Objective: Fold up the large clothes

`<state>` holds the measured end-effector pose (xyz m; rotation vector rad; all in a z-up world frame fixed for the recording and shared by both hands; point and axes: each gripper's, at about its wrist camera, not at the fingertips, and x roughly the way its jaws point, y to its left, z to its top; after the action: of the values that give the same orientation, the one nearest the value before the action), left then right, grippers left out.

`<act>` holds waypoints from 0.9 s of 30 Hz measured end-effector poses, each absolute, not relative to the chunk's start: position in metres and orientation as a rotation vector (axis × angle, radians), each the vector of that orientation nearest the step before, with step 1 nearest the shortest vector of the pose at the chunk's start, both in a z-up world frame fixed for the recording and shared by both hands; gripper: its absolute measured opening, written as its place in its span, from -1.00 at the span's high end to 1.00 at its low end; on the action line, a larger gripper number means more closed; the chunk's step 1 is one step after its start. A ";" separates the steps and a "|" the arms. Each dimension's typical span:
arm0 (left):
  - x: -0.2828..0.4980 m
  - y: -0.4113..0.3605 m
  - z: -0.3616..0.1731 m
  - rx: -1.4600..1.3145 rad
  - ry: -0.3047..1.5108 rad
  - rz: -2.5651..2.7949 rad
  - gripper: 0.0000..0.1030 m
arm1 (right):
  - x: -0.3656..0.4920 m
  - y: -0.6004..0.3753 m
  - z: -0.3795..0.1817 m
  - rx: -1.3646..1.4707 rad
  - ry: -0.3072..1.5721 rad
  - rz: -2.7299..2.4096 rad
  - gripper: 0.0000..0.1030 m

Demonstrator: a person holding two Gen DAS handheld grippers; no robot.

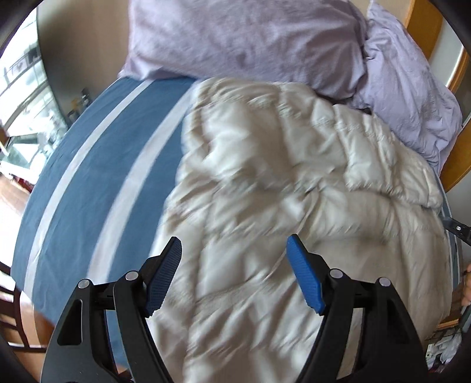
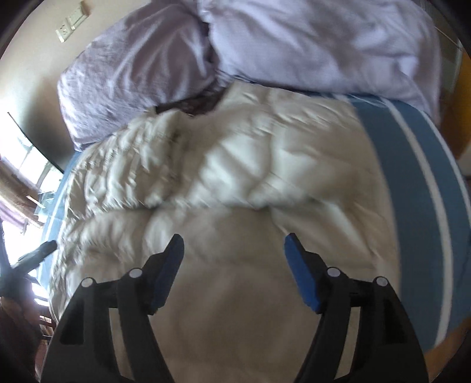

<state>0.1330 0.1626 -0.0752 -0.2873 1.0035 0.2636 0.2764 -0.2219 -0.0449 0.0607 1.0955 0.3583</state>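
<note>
Your left tool (image 1: 234, 244) gapes wide and empty at lower centre, over the puffy cream quilted jacket (image 1: 294, 188) sprawled mid-frame on the blue white-striped bed (image 1: 97, 165); your right tool (image 2: 234, 243) likewise hovers spread, gripping nothing.

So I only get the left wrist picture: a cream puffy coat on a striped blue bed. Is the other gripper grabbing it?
Observer: No. The right gripper is open above the cream puffer coat, with nothing between its fingers.
Operator: Is there anything on the wall that I can't see?
Observer: Yes, a pale switch plate on the wall above the lilac pillow.
Operator: And at the coat's top?
Observer: A dark lining patch shows at the coat's top edge, by the gap between the two pillows.
</note>
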 end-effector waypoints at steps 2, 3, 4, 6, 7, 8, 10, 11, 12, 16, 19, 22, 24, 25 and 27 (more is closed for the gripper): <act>0.115 0.172 -0.081 -0.299 1.021 0.272 -0.44 | 0.261 -0.252 -0.049 0.076 1.113 0.308 -0.38; 0.107 0.176 -0.083 -0.305 1.027 0.276 -0.44 | 0.257 -0.261 -0.051 0.082 1.117 0.292 -0.38; 0.099 0.180 -0.085 -0.311 1.032 0.280 -0.44 | 0.250 -0.275 -0.053 0.095 1.123 0.265 -0.38; 0.088 0.183 -0.088 -0.316 1.040 0.286 -0.44 | 0.238 -0.299 -0.056 0.119 1.131 0.226 -0.39; 0.081 0.184 -0.091 -0.321 1.046 0.287 -0.44 | 0.231 -0.311 -0.058 0.133 1.136 0.204 -0.39; 0.078 0.185 -0.093 -0.326 1.050 0.284 -0.44 | 0.225 -0.321 -0.059 0.143 1.139 0.188 -0.39; 0.071 0.185 -0.097 -0.329 1.061 0.279 -0.44 | 0.212 -0.337 -0.063 0.162 1.141 0.154 -0.39; 0.068 0.185 -0.098 -0.330 1.064 0.276 -0.44 | 0.206 -0.343 -0.064 0.171 1.141 0.146 -0.39; 0.065 0.184 -0.101 -0.334 1.069 0.270 -0.44 | 0.201 -0.349 -0.065 0.181 1.143 0.140 -0.39; 0.057 0.183 -0.107 -0.377 1.075 0.251 -0.44 | 0.183 -0.368 -0.075 0.216 1.169 0.135 -0.39; 0.051 0.183 -0.110 -0.409 1.078 0.238 -0.44 | 0.174 -0.376 -0.082 0.234 1.190 0.139 -0.39; 0.047 0.180 -0.112 -0.434 1.081 0.219 -0.44 | 0.167 -0.381 -0.089 0.251 1.204 0.139 -0.39; 0.046 0.177 -0.114 -0.444 1.083 0.212 -0.43 | 0.165 -0.384 -0.093 0.262 1.210 0.141 -0.39; 0.045 0.176 -0.115 -0.449 1.085 0.209 -0.43 | 0.164 -0.385 -0.094 0.266 1.212 0.143 -0.39; 0.042 0.175 -0.117 -0.460 1.085 0.206 -0.43 | 0.163 -0.387 -0.096 0.276 1.218 0.151 -0.37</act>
<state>0.0422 0.1753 -0.1166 -0.4604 1.0851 0.2058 0.1631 -0.3867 -0.0962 0.2765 1.2183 0.1511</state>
